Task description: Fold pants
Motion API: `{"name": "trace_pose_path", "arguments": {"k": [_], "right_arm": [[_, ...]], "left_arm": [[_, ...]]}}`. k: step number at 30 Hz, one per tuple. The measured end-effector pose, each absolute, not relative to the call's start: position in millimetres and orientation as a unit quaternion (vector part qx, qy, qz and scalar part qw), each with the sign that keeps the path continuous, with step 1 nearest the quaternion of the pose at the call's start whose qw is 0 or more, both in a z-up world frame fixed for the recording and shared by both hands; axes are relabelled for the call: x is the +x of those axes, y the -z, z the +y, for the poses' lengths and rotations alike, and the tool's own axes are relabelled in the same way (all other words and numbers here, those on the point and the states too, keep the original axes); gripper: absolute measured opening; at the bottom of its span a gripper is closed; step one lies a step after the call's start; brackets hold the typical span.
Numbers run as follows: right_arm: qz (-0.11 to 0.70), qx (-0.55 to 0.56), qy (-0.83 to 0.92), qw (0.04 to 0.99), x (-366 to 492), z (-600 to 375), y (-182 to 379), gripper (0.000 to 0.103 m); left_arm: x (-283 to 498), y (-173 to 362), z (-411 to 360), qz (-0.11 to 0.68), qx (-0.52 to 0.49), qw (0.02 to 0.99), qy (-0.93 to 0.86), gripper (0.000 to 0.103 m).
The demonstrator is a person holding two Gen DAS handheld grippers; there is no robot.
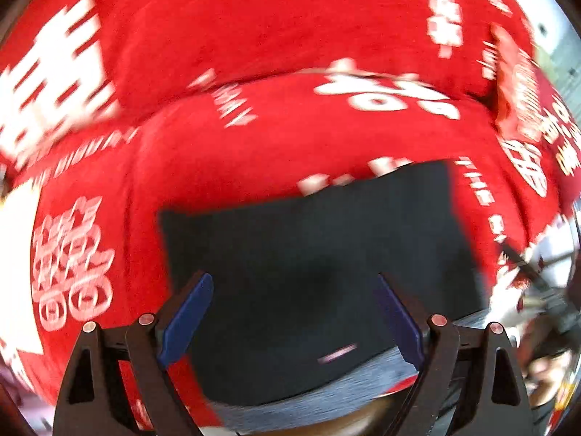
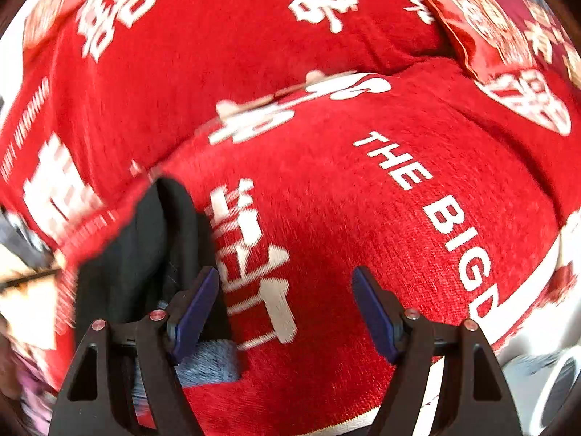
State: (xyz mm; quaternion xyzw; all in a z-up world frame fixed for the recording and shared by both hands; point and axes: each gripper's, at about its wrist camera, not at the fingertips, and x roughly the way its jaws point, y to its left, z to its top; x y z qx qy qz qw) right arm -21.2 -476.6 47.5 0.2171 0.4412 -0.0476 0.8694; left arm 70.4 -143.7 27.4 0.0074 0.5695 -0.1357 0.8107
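The dark, soft fabric pants (image 1: 319, 265), folded into a compact rectangle, lie on the red plush cover with white lettering (image 1: 254, 29). Left hand-held gripper (image 1: 294, 312): spread above them, pinching nothing. Right hand-held gripper (image 2: 287, 305): spread, empty, beside them. Light, limp cloth; grasp at the edges. Long axis probably runs left-right in the left view.

- My left gripper (image 1: 294, 312) has black plastic arms with triangle holes and dark blue pads.
- Small round pink-silver screws sit on top of its arms.
- My right gripper (image 2: 287, 309) looks the same: black arms, blue pads, shiny screws.
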Motion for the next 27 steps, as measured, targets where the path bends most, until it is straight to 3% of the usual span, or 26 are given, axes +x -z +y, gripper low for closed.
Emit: {"name": "trace_pose_path", "arguments": {"k": [8, 19, 27], "right_arm": [[0.487, 0.227, -0.050, 0.842, -7.5, -430.0, -26.7, 0.080], [0.475, 0.255, -0.101, 0.836, -1.5, -412.4, -39.5, 0.082], [0.526, 0.203, -0.119, 0.817, 17.8, -378.9, -25.2, 0.083]], "left_arm": [[44.5, 23.1, -101.9, 0.594, -0.035, 0.799, 0.090, 0.091], [31.8, 18.0, -100.6, 0.568, -0.019, 0.818, 0.084, 0.091], [32.6, 22.9, -96.8, 0.573, -0.033, 0.814, 0.090, 0.091]]}}
